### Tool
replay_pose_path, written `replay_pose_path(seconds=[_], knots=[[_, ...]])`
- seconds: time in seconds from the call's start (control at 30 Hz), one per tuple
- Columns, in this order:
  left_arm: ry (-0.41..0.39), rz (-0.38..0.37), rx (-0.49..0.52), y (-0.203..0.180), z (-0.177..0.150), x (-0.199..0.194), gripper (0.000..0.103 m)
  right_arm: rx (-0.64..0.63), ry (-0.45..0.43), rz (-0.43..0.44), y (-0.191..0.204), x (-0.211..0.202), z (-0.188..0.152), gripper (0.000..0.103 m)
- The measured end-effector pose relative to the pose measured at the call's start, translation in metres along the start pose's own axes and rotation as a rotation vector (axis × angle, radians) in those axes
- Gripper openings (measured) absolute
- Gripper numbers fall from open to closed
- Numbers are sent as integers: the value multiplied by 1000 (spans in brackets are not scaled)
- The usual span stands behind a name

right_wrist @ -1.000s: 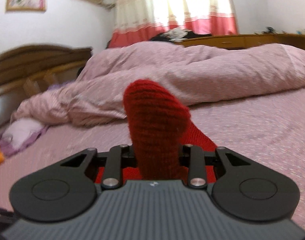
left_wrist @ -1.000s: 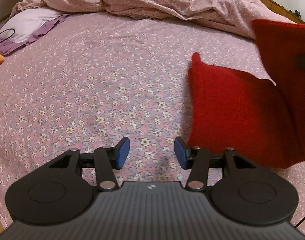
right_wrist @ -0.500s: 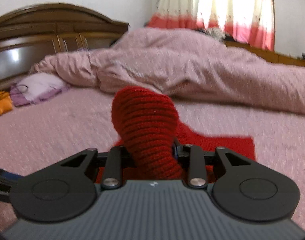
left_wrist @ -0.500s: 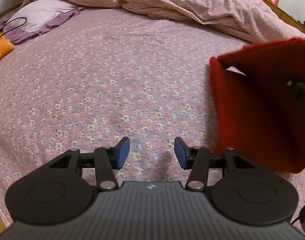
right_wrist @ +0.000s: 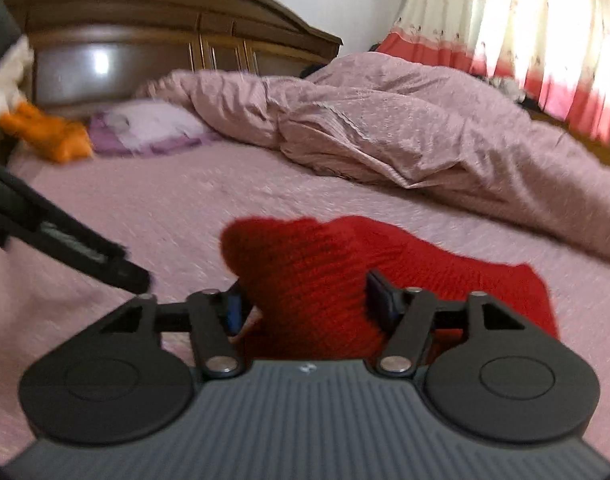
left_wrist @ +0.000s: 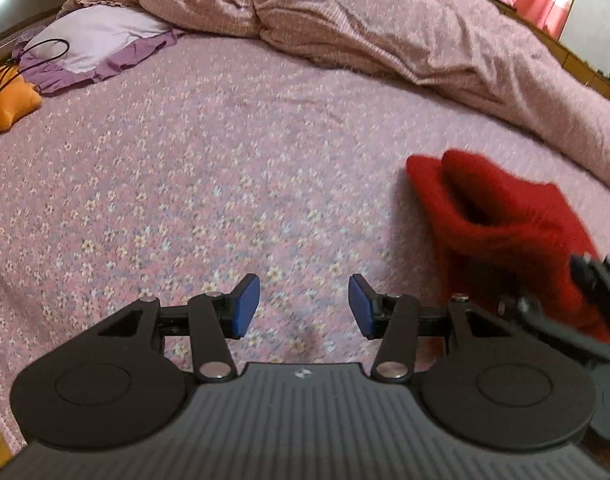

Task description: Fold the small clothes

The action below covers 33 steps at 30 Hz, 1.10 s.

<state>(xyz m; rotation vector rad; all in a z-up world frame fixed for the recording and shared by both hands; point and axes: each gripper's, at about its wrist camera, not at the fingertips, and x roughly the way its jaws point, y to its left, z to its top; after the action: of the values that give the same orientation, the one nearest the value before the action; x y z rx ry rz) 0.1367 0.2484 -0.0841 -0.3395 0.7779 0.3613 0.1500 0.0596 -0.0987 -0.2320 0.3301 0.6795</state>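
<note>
A red knitted garment (left_wrist: 501, 224) lies folded over on the pink floral bedsheet, at the right of the left wrist view. In the right wrist view the red garment (right_wrist: 325, 264) bulges up between the spread fingers of my right gripper (right_wrist: 305, 304); the jaws stand apart, with cloth still between them. My left gripper (left_wrist: 304, 306) is open and empty, hovering over bare sheet to the left of the garment. The right gripper's body (left_wrist: 597, 292) shows at the right edge of the left wrist view.
A crumpled pink duvet (left_wrist: 365, 28) lies across the far side of the bed. A lilac pillow (left_wrist: 93, 44) with a black cable and an orange cushion (left_wrist: 5, 100) sit at the far left. A wooden headboard (right_wrist: 153, 32) and curtains (right_wrist: 525, 40) stand behind.
My right gripper lowered the lifted part of the red garment over onto itself and its jaws opened. My left gripper stayed open and drifted slightly.
</note>
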Motion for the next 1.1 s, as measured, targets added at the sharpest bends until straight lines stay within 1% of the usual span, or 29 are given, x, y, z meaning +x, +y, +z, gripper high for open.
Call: replay_pose_path(seconds=[0.1, 0.17, 0.23, 0.3, 0.4, 0.5, 0.6, 0.73, 0.83, 0.97, 1.1], knots=[[-29, -42, -9, -6, 7, -11, 55, 81, -15, 38, -7, -9, 2, 65], [-60, -76, -6, -13, 11, -21, 55, 150, -35, 82, -14, -21, 3, 65], [-82, -121, 0, -21, 16, -31, 56, 214, -58, 128, -21, -32, 2, 64], [-91, -161, -1, -29, 21, -38, 57, 283, -79, 147, -30, -46, 1, 64], [-101, -218, 12, -45, 28, -43, 61, 364, -100, 127, -43, -62, -1, 64], [-101, -231, 47, -67, 33, -42, 62, 436, -119, 69, -61, -79, -4, 64], [-96, -247, 72, -85, 38, -29, 62, 487, -121, 18, -80, -90, -8, 64], [-77, -195, 92, -102, 45, -6, 63, 560, -111, -64, -105, -93, -15, 64], [-54, -127, 121, -110, 46, 12, 72, 640, -76, -98, -122, -90, -22, 65], [-19, -105, 152, -106, 41, 29, 79, 724, -39, -93, -137, -82, -35, 65], [14, -86, 132, -95, 34, 43, 87, 845, -16, -67, -149, -72, -51, 65]])
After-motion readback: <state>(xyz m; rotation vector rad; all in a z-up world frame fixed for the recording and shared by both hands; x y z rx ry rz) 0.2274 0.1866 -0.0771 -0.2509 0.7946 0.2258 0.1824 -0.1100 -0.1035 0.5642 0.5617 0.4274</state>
